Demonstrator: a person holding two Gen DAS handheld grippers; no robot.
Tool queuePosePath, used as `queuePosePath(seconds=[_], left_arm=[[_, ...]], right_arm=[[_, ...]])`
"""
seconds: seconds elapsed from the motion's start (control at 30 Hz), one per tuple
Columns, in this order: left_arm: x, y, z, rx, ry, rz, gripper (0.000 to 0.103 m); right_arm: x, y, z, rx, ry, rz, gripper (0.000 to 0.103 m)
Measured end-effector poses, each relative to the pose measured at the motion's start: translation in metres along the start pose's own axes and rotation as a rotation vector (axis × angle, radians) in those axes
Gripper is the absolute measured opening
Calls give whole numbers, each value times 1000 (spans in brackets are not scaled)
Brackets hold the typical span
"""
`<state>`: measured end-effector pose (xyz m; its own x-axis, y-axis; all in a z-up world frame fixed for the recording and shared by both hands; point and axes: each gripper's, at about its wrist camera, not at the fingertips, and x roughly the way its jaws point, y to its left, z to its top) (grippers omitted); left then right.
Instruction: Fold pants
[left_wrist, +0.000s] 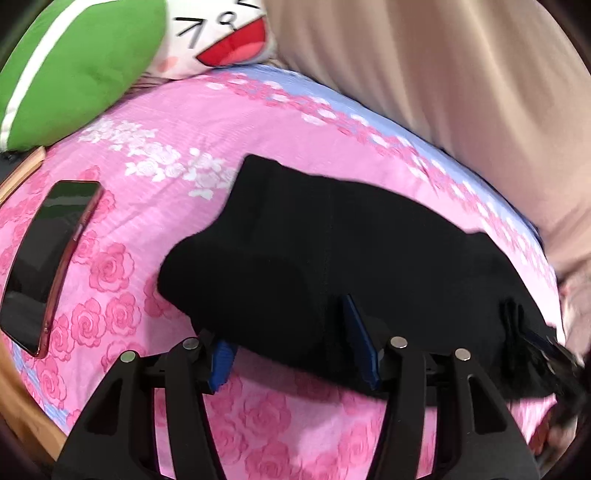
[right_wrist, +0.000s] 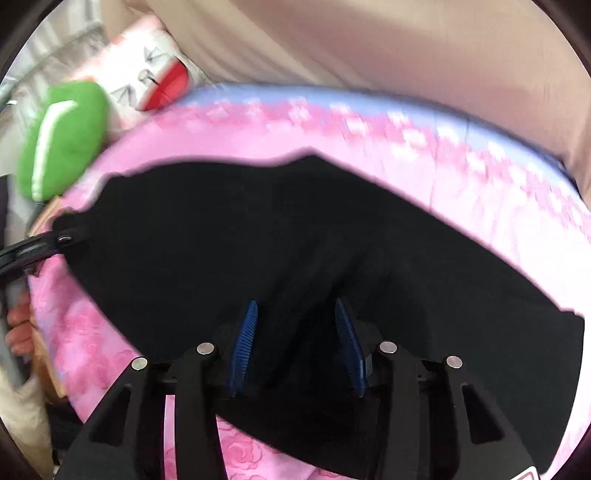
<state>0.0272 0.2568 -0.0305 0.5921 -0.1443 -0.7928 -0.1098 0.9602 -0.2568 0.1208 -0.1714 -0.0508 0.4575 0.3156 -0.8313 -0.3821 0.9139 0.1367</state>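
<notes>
A: What is lying at the far left of your left wrist view?

B: A dark glass phone in a pink case (left_wrist: 48, 266) is lying on the pink rose-print bedsheet (left_wrist: 147, 229), with a green plush cushion (left_wrist: 74, 70) in the upper left and a white cartoon-face pillow (left_wrist: 221, 33) beside it at top centre.

A: And the task's thing?

B: The black fabric pants (left_wrist: 332, 266) are lying across the middle of the frame, bunched into a thick wad that is running down toward the lower right.

A: How is your left gripper (left_wrist: 295, 354) standing?

B: My blue ribbed fingers (left_wrist: 364, 347) are standing wide apart at the near edge of the cloth. One seems to be slipping under the hem and the other is lying over it, so I am holding nothing firmly.

A: And further right?

B: In the right wrist view my right gripper (right_wrist: 297, 343) is also gaping, its fingers resting on or dipping into the black cloth, clamping nothing. A beige curtain-like drape (right_wrist: 369, 48) is hanging along the top.

A: What is worrying you?

B: I judge that closing now could be catching only the top layer, so the stack would be peeling apart when lifted. Both views are blurring, and a hasty drag could be pulling the sheet up with the pants, or nudging the phone toward the wooden bed edge (left_wrist: 22, 398).
</notes>
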Motion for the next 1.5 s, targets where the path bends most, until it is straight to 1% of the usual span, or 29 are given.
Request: queuePosePath(seconds=[0.03, 0.07, 0.1, 0.13, 0.2, 0.23, 0.3, 0.47, 0.6, 0.67, 0.7, 0.73, 0.8, 0.87, 0.9, 0.93, 1.0, 1.03, 1.07, 1.1, 1.17, 1.2, 1.23, 1.27, 1.33, 1.37, 1.4, 1.43, 1.5], left_arm=[[-8, 0, -4, 22, -4, -2, 55], [-14, 2, -9, 31, -7, -5, 68], [-24, 5, -15, 31, -10, 19, 98], [-31, 9, -19, 24, -33, 54, 97], [-41, 15, -28, 23, -71, 118, 98], [-42, 19, -31, 20, -64, 121, 98], [-37, 30, -33, -32, -36, 87, 98], [-32, 56, -38, -171, -16, 16, 98], [-35, 60, -40, -138, -21, 5, 98], [-38, 60, -40, -120, -33, 19, 98], [-40, 60, -39, -106, -40, 22, 98], [-41, 60, -37, -104, -42, 18, 98], [-41, 60, -33, -107, -43, -5, 98], [-36, 58, -29, -105, -44, -27, 98], [-32, 55, -26, -103, -42, -32, 98], [-27, 51, -22, -107, -39, -38, 98], [-16, 46, -17, -120, -29, -63, 98], [-7, 44, -14, -136, -20, -71, 98], [1, 44, -11, -154, -7, -69, 98], [11, 45, -8, -176, 8, -71, 98], [14, 41, -2, -176, -27, -41, 98], [18, 38, 3, -173, -25, -43, 98], [24, 37, 9, -187, -24, -50, 98], [28, 36, 13, -201, -34, -39, 97], [35, 31, 21, -201, -51, -16, 84], [36, 29, 24, -199, -64, 17, 48], [39, 29, 26, -208, -55, 18, 19], [44, 30, 29, -239, -23, -44, 18], [36, 22, 34, -230, -46, -10, 15]], right_arm=[[-3, 4, 4, -2, -11, 20, 49], [-12, 16, 13, -29, -35, 59, 53], [-16, 28, 23, -62, -59, 75, 65], [-19, 41, 35, -103, -84, 93, 77], [-13, 77, 65, -210, -95, 167, 81], [-4, 94, 78, -250, -80, 188, 81], [27, 136, 105, -331, -4, 240, 81], [105, 232, 147, -513, 138, 257, 81], [162, 276, 153, -602, 257, 243, 79], [166, 281, 153, -607, 239, 297, 62], [158, 284, 154, -625, 235, 326, 10], [147, 284, 158, -617, 224, 331, 11], [110, 275, 176, -567, 98, 366, 11], [92, 259, 190, -480, 14, 385, 11], [95, 257, 193, -463, -10, 374, 12], [111, 260, 190, -472, -25, 322, 22], [148, 271, 182, -535, 93, 264, 33], [160, 272, 178, -545, 137, 208, 33], [153, 267, 178, -534, 114, 193, 33], [139, 260, 179, -515, 62, 211, 34], [96, 233, 186, -459, -66, 202, 57], [81, 220, 188, -438, -104, 192, 71], [57, 198, 187, -396, -160, 181, 78], [42, 183, 184, -368, -188, 172, 79], [13, 147, 178, -309, -225, 154, 82], [-7, 116, 169, -252, -244, 109, 83], [-12, 103, 168, -221, -256, 76, 84], [-27, 83, 160, -181, -272, 38, 85], [-56, 29, 132, -74, -312, -64, 86]])
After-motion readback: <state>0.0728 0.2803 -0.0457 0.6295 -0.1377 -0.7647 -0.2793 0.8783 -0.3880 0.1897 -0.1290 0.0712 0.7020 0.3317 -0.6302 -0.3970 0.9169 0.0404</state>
